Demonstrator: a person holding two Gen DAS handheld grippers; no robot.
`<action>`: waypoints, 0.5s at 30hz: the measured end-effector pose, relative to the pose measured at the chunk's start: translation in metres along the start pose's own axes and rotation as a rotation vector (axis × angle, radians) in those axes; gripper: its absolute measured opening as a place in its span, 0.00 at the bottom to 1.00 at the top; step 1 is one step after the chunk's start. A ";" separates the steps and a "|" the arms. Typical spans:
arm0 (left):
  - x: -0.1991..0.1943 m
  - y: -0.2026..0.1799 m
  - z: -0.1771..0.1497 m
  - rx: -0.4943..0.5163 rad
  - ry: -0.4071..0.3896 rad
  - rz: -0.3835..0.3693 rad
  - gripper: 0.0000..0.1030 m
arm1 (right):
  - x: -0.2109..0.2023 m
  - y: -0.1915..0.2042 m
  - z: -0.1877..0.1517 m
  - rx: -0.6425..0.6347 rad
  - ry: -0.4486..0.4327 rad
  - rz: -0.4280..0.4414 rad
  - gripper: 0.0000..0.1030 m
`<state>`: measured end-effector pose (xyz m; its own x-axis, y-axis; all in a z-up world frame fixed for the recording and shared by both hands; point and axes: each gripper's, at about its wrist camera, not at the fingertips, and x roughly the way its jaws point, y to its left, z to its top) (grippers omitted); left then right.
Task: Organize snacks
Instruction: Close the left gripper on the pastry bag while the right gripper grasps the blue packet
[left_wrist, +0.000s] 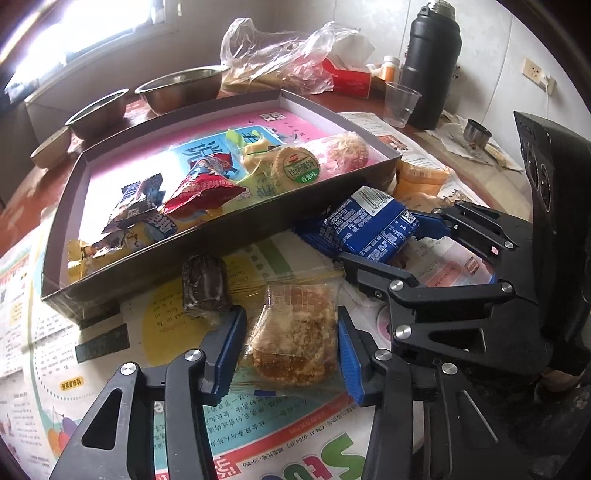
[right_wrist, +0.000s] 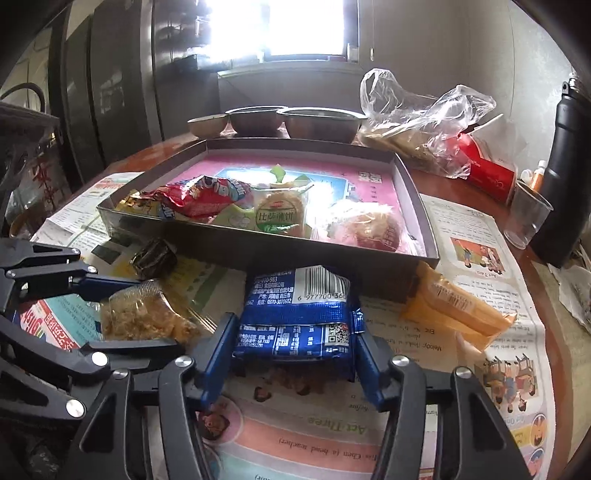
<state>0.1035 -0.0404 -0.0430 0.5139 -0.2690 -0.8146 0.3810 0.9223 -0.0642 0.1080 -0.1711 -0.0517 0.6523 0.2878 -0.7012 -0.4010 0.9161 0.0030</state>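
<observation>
Low in the left wrist view, left tool (left_wrist: 288, 350) clenched on a clear-wrapped crumbly pastry (left_wrist: 295, 332), blue pads pressed to both sides of the wrapper. No print legible on that wrapper.

Low centre of the right wrist view, right tool (right_wrist: 293, 343) clenched likewise on a blue snack packet (right_wrist: 299, 314), turned back side up. Read on it: a barcode starting "6 977700 360", the number "0370-307082", a QR code, and small Chinese text too fine to read.

Both snacks still down on the newspaper (right_wrist: 332, 424) over the worktop (right_wrist: 436, 177), just in front of the shallow box (left_wrist: 184, 254). Headings "Act Three" and "Act Two" read on the paper, upside down; "CN 41-0704" in the left view.

Inside the box: a round biscuit pack (right_wrist: 280, 218) with a green label in Chinese, a red packet (left_wrist: 199, 192) and other wrapped snacks.

Left outside, touching the box front: a dark brown roll cake (left_wrist: 205, 284); at the lower right corner, an orange packet (right_wrist: 454, 310), its print blurred.
</observation>
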 end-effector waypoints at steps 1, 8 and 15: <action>-0.001 0.001 -0.001 -0.006 0.000 -0.002 0.46 | -0.001 0.000 -0.001 0.004 -0.003 0.003 0.53; -0.009 0.004 -0.008 -0.037 0.009 -0.016 0.46 | -0.008 -0.008 -0.006 0.056 -0.017 0.031 0.53; -0.028 0.006 -0.007 -0.050 -0.033 -0.032 0.46 | -0.020 -0.014 -0.004 0.107 -0.032 0.068 0.52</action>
<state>0.0862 -0.0256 -0.0241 0.5271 -0.3068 -0.7925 0.3589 0.9257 -0.1196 0.0983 -0.1902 -0.0404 0.6469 0.3572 -0.6738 -0.3749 0.9183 0.1270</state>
